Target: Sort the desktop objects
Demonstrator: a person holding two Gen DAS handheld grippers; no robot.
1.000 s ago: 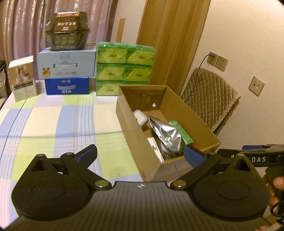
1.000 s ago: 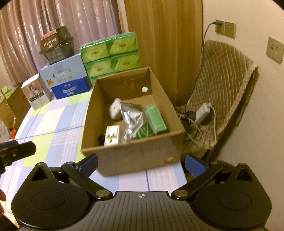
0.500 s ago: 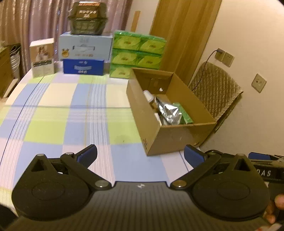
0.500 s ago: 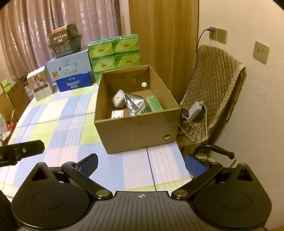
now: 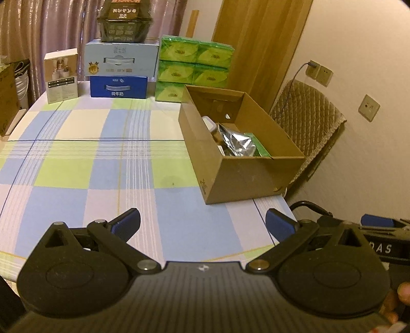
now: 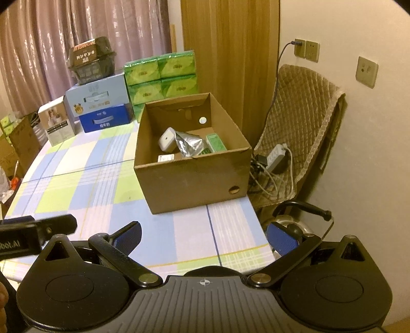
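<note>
Both the left gripper (image 5: 203, 225) and right gripper (image 6: 204, 237) hang empty, jaws apart, above the table (image 5: 102, 158) near the filled cardboard box (image 6: 189, 176)

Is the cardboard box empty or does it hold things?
Not empty: the cardboard box holds a silver pouch, a white device and a green pack.

White letters "DAS" are showing on the side of the right tool (image 5: 384, 246) at the edge of the left wrist view. In the right wrist view the left tool (image 6: 18, 242) is carrying white lettering ending in "bot.AI". The dark container (image 5: 124, 24) topping the box stack is bearing bold print, blurred and unreadable. The blue box (image 5: 118, 87) is showing white characters too small to read.
</note>
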